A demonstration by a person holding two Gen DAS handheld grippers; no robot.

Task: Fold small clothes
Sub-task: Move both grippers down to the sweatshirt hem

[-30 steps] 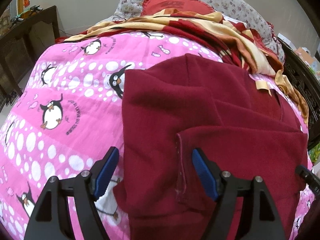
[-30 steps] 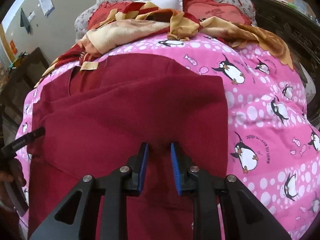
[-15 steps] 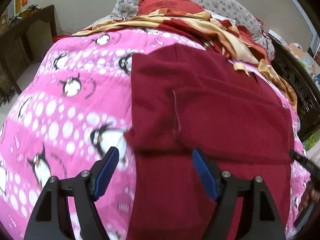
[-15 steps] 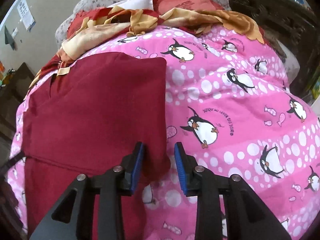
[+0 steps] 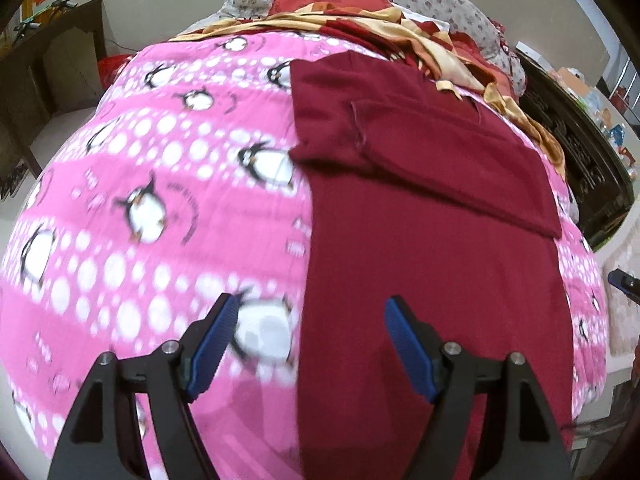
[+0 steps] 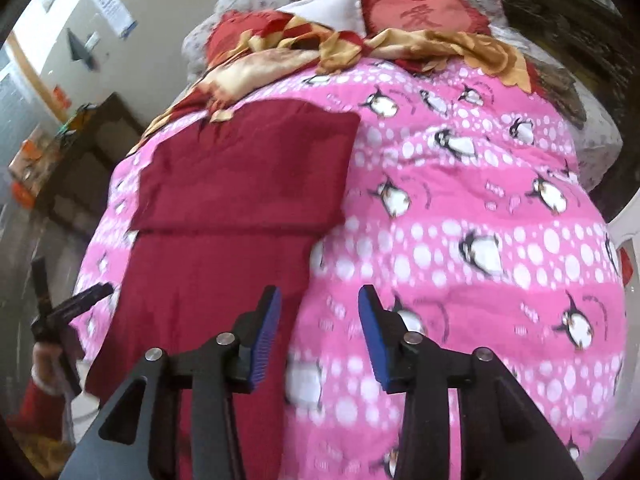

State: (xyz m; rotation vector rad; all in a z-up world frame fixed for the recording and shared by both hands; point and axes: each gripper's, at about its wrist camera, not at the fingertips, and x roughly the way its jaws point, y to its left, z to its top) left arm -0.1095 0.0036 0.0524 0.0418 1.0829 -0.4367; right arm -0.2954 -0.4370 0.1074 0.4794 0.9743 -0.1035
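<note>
Two grippers hang above one dark red garment [image 5: 420, 240] that lies flat on a pink penguin-print quilt [image 5: 160, 208], its long axis running from the near edge of the bed up toward the pillows. Its far end is folded back on itself into a doubled panel [image 6: 248, 176]; the near, single layer reaches below both views and is cut off there.

From the left gripper [image 5: 308, 344] the garment's left edge runs up between the jaws, so the cloth lies under its right-hand pad and off to the right. Those jaws stand wide apart and hold nothing. From the right gripper [image 6: 318, 332] the garment's right edge passes under the left-hand pad, the cloth spreading away to the left; its jaws are opening, with nothing between them but quilt and that edge below.

Neither hand looks clearly nearer — each seems to flank its own long edge, which would suit a grip on the near end.

Motion blur smears the near quilt and hem, and the near hem itself is out of frame. Whether the pads touch cloth cannot be told — they appear to be clear of it.
</note>
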